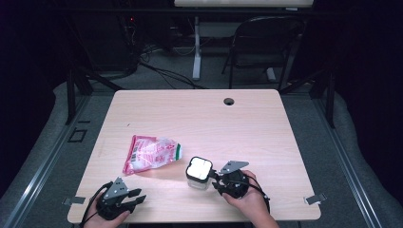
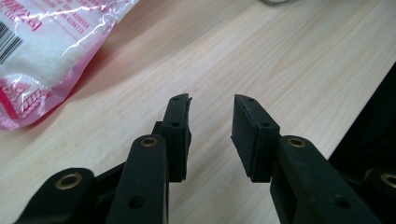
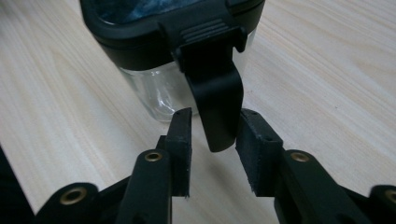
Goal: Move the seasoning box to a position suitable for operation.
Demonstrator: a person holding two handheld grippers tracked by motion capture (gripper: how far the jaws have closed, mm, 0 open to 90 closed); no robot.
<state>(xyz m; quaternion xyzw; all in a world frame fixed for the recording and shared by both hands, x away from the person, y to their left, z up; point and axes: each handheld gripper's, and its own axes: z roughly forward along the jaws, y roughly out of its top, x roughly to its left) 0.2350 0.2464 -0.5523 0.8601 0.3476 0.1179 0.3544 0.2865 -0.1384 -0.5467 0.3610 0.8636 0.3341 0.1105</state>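
A small clear glass container (image 1: 198, 172) with a black snap-on lid stands on the wooden table (image 1: 199, 118) near its front edge. My right gripper (image 1: 216, 178) is level just to its right, in a person's hand. In the right gripper view the lid's black latch flap (image 3: 215, 102) hangs down from the container (image 3: 149, 88) between my right gripper's (image 3: 214, 135) open pads, with a slim gap on one side. A pink and clear plastic bag (image 1: 151, 154) of white contents lies flat left of the container. My left gripper (image 1: 138, 195) rests at the front left, open and holding nothing, short of the bag (image 2: 42, 51).
Bare tabletop (image 2: 280, 56) stretches ahead of my left gripper (image 2: 211, 121). A cable hole (image 1: 229, 101) sits near the table's far edge. Beyond the table stand a dark folding chair (image 1: 266, 42) and a white desk leg (image 1: 196, 47), with cables on the floor.
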